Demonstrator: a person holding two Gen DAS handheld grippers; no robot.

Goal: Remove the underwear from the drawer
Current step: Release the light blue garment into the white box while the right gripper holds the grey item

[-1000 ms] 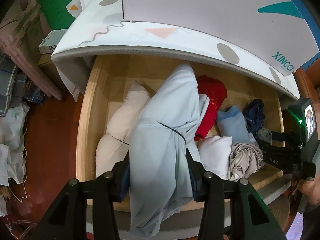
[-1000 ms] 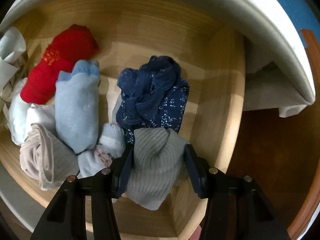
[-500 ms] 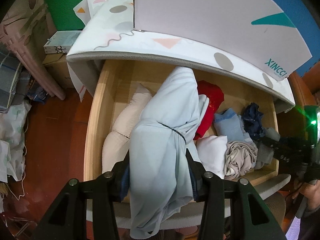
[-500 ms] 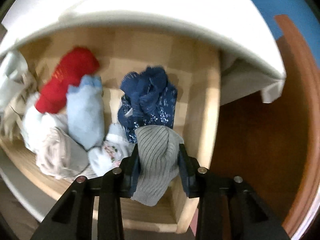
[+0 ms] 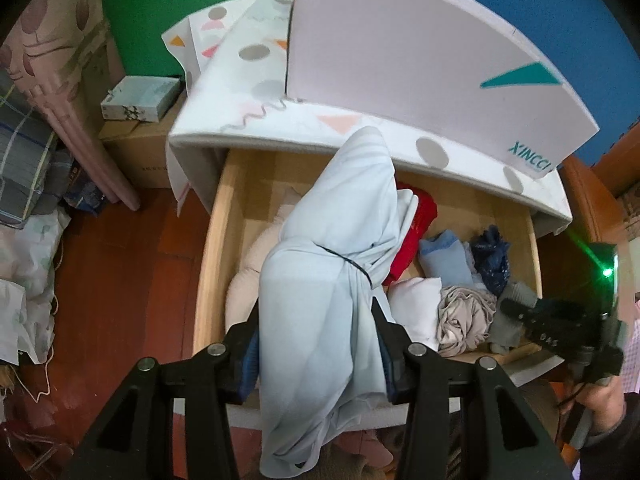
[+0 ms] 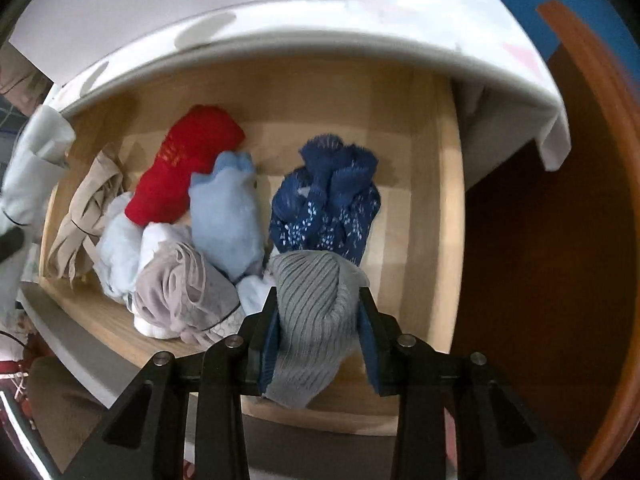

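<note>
The left tool [image 5: 318, 344] has matte black angular arms, a round silver screw head at each joint, and blue pads on the inner faces of its fingers [image 5: 386, 350]. The right tool [image 6: 318, 340] is built the same way. Seen from the left, its black body bears small white lettering, with a green light glowing behind it

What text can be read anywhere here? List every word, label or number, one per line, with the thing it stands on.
"XINCCI" in teal, on the white board lying on the cabinet top.
Small teal line under "XINCCI": too blurred to read.
"DAS", seen upside down, on the right gripper.
Print on the small box at left: too small to read.
</note>
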